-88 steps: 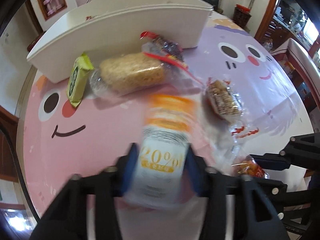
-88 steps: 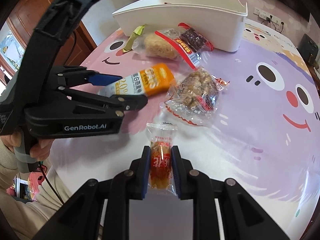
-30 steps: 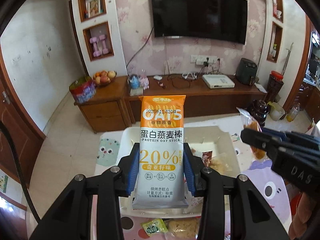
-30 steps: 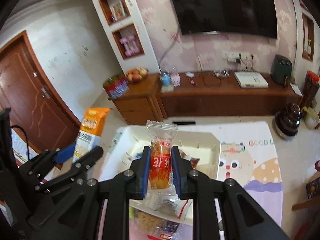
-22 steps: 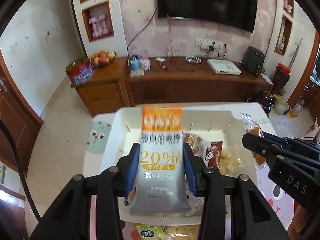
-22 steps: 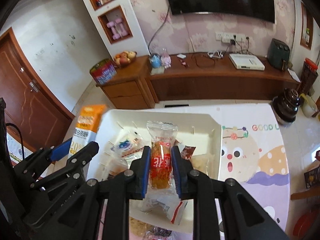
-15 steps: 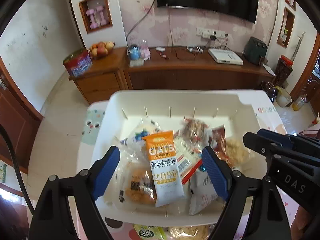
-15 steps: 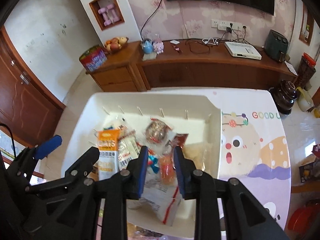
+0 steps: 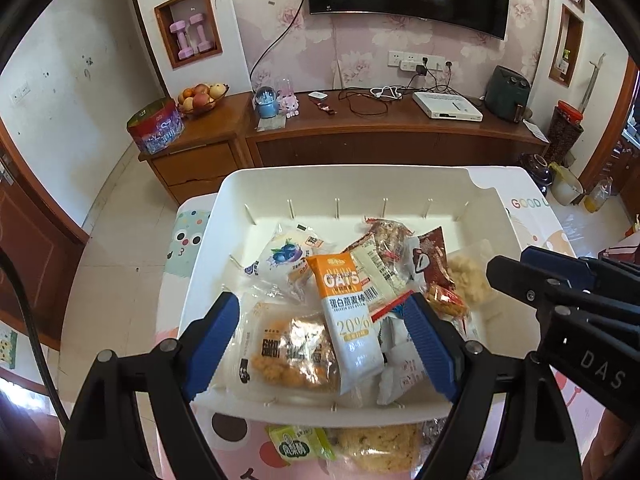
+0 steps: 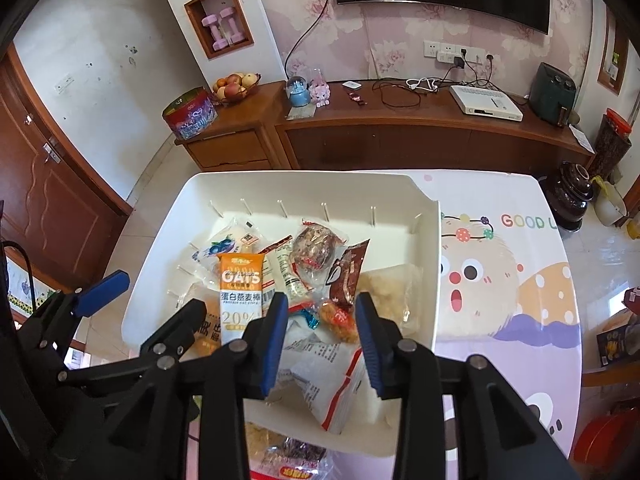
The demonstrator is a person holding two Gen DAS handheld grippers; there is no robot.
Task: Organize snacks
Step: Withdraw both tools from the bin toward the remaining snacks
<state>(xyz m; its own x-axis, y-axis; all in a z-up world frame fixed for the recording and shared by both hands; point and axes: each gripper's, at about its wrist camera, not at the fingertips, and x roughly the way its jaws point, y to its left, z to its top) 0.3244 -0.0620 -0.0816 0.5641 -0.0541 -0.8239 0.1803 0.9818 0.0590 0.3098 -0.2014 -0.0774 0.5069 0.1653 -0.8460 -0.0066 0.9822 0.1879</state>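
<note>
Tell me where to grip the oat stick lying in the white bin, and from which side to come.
Grip the oat stick across its narrow width, near the middle of the white part, coming from above. It lies flat, label up, atop other packets in the white bin, its long edges exposed, so the left gripper, open above it, could probably straddle them.
</note>
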